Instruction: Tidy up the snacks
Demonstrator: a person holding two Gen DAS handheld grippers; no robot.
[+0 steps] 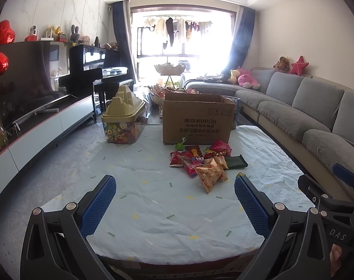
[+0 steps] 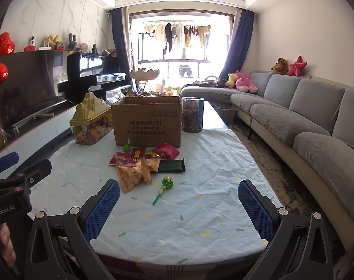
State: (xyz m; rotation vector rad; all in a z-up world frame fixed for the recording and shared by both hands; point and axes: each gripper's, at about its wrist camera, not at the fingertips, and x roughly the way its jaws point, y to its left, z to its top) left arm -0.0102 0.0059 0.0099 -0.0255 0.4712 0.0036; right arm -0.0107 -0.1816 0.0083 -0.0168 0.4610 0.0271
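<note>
**A:** Right wrist view: I'm holding both grippers spread wide and empty over the near table edge, left gripper (image 1: 175,206) and right gripper (image 2: 178,207). The snack packets (image 2: 144,163) are lying heaped mid-cloth, just before the cardboard box (image 2: 147,123).

**B:** How are they handling?

**A:** I'm judging them light, crinkly and slippery; I'm pinching the orange packet (image 2: 133,175) by its sealed end, the lollipop (image 2: 166,183) by its stick. The box is reading "KUPOH".
</note>
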